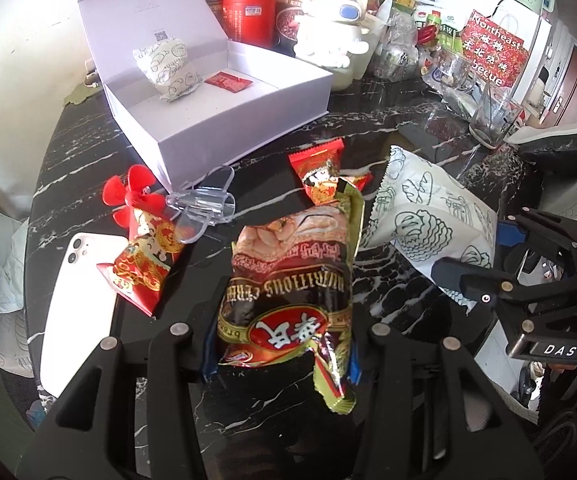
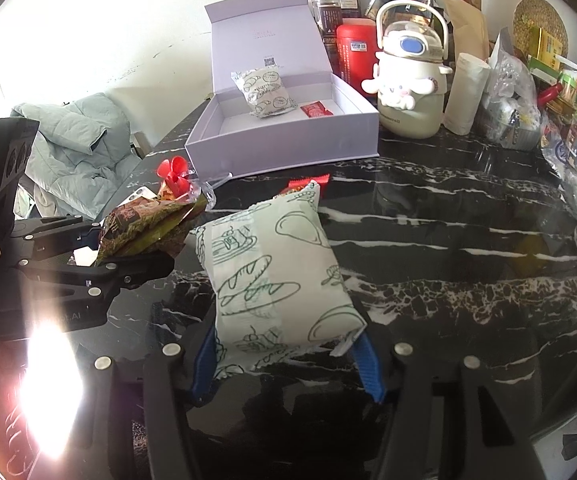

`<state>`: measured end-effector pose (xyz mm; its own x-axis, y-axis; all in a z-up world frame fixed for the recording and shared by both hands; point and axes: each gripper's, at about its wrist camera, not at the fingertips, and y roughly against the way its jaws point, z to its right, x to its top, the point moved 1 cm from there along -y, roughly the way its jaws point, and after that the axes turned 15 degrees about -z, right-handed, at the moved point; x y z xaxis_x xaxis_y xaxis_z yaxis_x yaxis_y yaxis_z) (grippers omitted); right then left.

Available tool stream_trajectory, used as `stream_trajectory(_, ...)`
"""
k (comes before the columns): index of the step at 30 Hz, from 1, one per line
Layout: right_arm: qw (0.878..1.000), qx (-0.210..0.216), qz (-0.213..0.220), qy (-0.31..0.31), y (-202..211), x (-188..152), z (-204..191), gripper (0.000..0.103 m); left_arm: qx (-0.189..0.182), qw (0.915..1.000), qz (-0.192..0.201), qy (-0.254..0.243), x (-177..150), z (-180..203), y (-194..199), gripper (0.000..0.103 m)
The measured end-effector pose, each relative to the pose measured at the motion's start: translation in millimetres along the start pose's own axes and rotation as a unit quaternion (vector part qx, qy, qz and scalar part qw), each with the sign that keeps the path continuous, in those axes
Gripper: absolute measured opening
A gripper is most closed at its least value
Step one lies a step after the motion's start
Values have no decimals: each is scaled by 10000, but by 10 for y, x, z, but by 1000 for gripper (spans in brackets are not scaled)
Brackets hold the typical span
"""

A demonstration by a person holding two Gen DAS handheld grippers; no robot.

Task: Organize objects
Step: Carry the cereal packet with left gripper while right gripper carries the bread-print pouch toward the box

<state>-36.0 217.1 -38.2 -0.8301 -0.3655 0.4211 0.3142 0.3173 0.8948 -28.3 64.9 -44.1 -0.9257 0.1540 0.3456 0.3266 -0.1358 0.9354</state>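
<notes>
On black marble table [image 2: 448,240], cluttered back edge

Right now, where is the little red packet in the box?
In both views the red packet lies on the floor of the open white box, just right of the bread packet inside it.

My left fingertips [image 1: 208,360] hidden behind cereal packet [image 1: 288,292]; glare [image 2: 48,392] left of my right fingers washes out, possibly, a sleeve; jar labels [image 2: 328,12] unreadable.
</notes>
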Motion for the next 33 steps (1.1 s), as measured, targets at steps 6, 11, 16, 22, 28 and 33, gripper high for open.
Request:
stream_trajectory(6, 9998, 32, 168, 97, 151, 22, -66, 59, 91, 9998, 201, 14, -5, 6, 184, 45)
stream_trajectory(11, 9993, 46, 299, 220, 262, 51, -125, 59, 111, 9994, 323, 108, -17, -9, 298, 45)
stream_trajectory(16, 9986, 59, 387, 345, 331, 102, -176, 59, 140, 9989, 424, 149, -6, -15, 375, 45)
stream_trajectory(22, 9980, 67, 437, 453, 367, 185, -207, 59, 141, 9986, 469, 193, 35, -53, 407, 45)
stream_trajectory(28, 9975, 49, 445, 552, 356, 328, -221, 59, 108, 9985, 476, 238, 134, -127, 397, 45)
stream_trajectory(33, 9972, 77, 423, 619, 315, 484, -209, 59, 118, 9984, 483, 260, 268, -193, 401, 45)
